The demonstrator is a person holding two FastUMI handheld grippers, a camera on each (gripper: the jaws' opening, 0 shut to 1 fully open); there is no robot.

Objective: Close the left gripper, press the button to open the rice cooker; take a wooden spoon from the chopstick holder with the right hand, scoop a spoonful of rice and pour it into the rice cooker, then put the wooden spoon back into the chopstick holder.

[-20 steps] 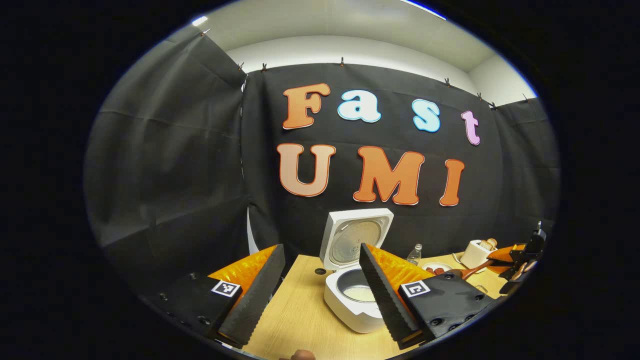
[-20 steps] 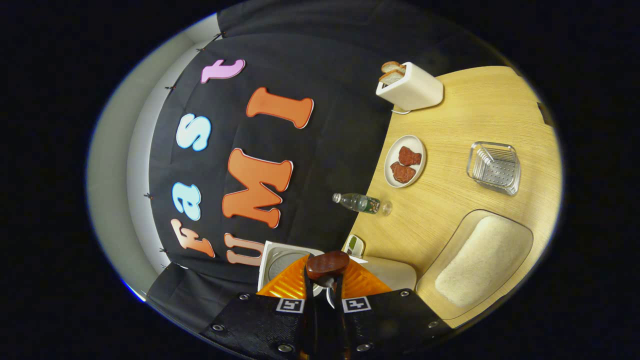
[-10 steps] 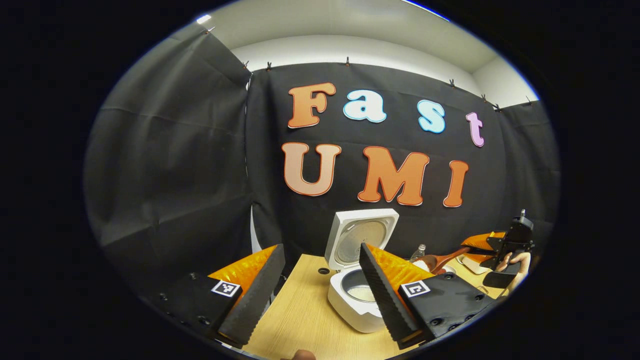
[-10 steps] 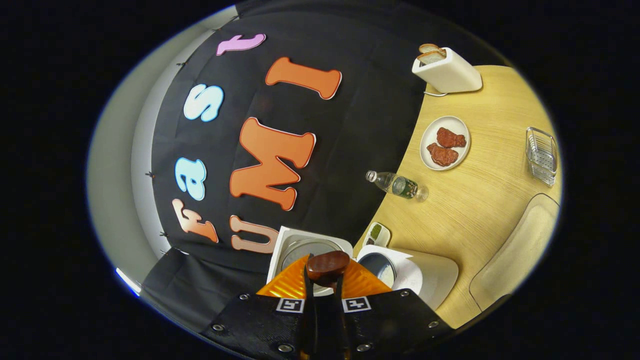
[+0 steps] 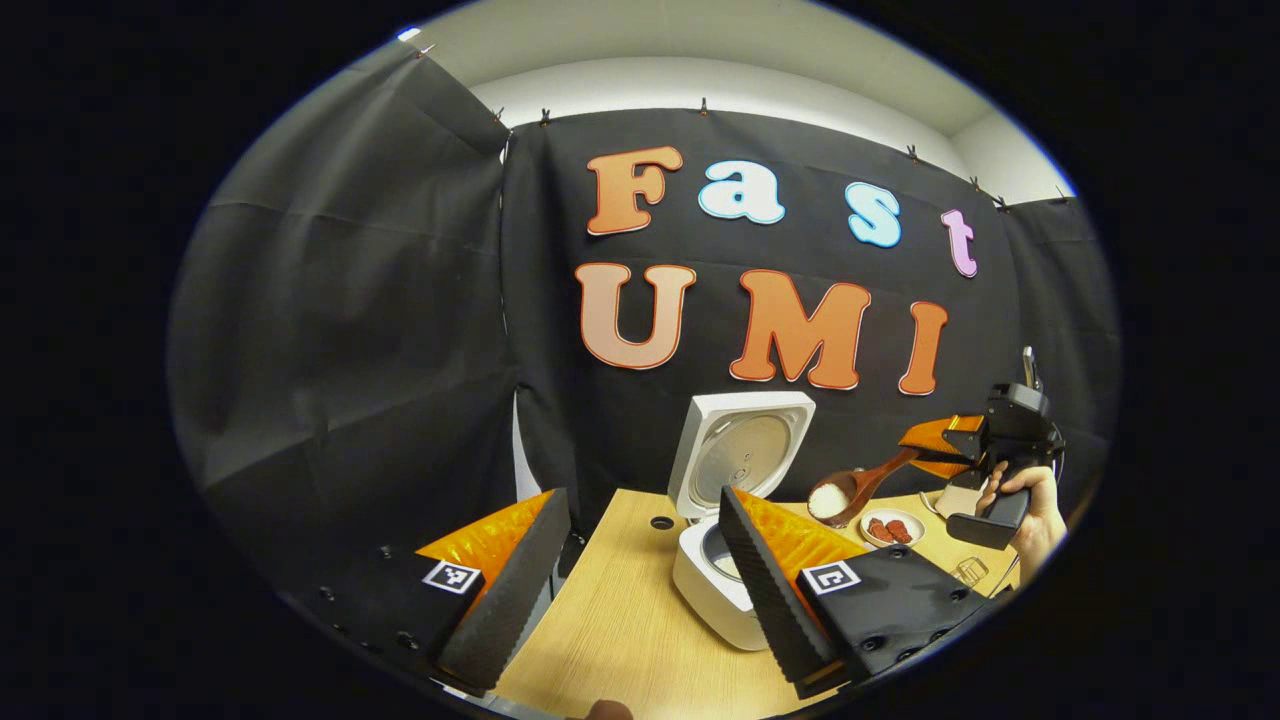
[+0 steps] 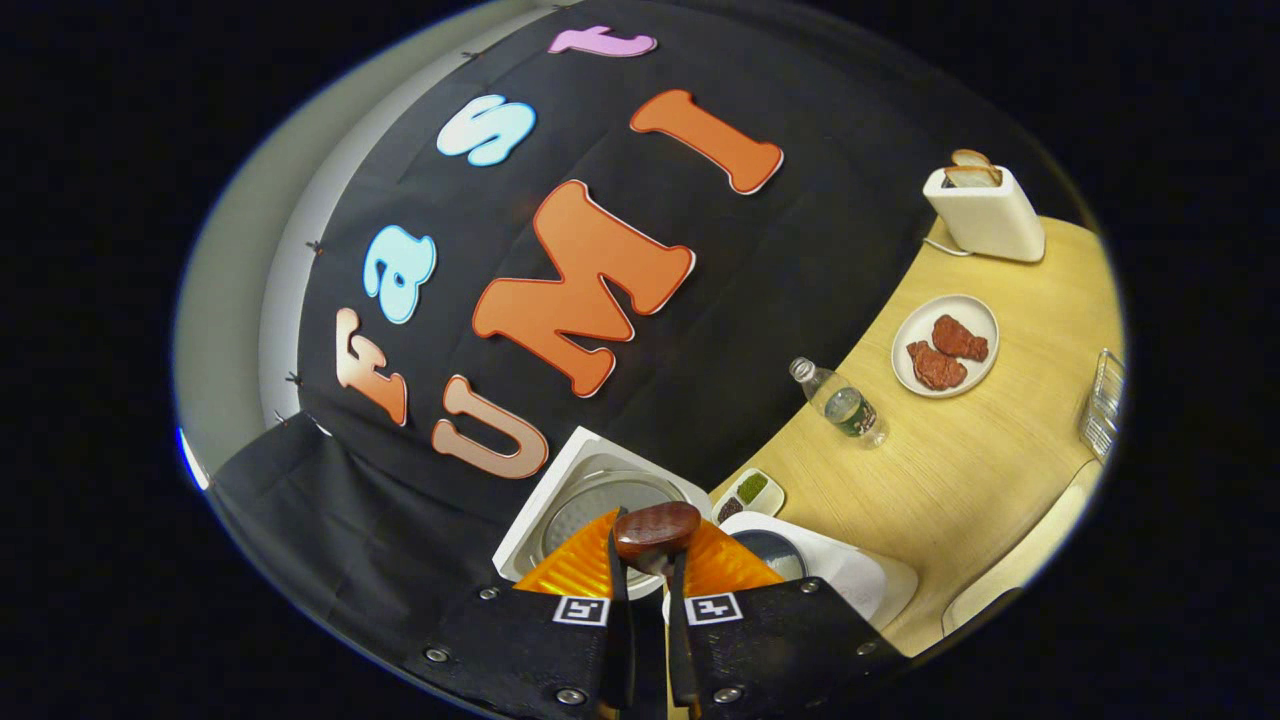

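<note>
Meanwhile, across the last second the table (image 6: 960,470) had swung round in the right gripper view: the rice tray, broad in the frame a second earlier, had slid to a sliver at the lower right edge, and the rice cooker (image 5: 722,590), lid (image 5: 745,455) raised, had drawn in beneath the right gripper (image 6: 648,600). In the left gripper view that gripper, a hand (image 5: 1030,500) round its grip, had risen from table level to well above the wood and come nearer the cooker, the wooden spoon (image 5: 858,487) clamped by its handle between both fingers. That suggested the scoop was done and the carry well along, with the pour and the spoon's return to the holder not yet made. The left gripper (image 5: 640,580) hung over the near table, jaws wide apart and empty. Only the left gripper view showed the white heap of rice (image 5: 828,499) in the bowl of the spoon, off to the right of the pot and above the plate (image 5: 893,528); from the right gripper's own camera the spoon appeared as a dark rounded underside at the fingertips, its load hidden. That camera in turn gave the toaster (image 6: 985,212), the water bottle (image 6: 845,405) and a small dish (image 6: 752,490) behind the cooker.
</note>
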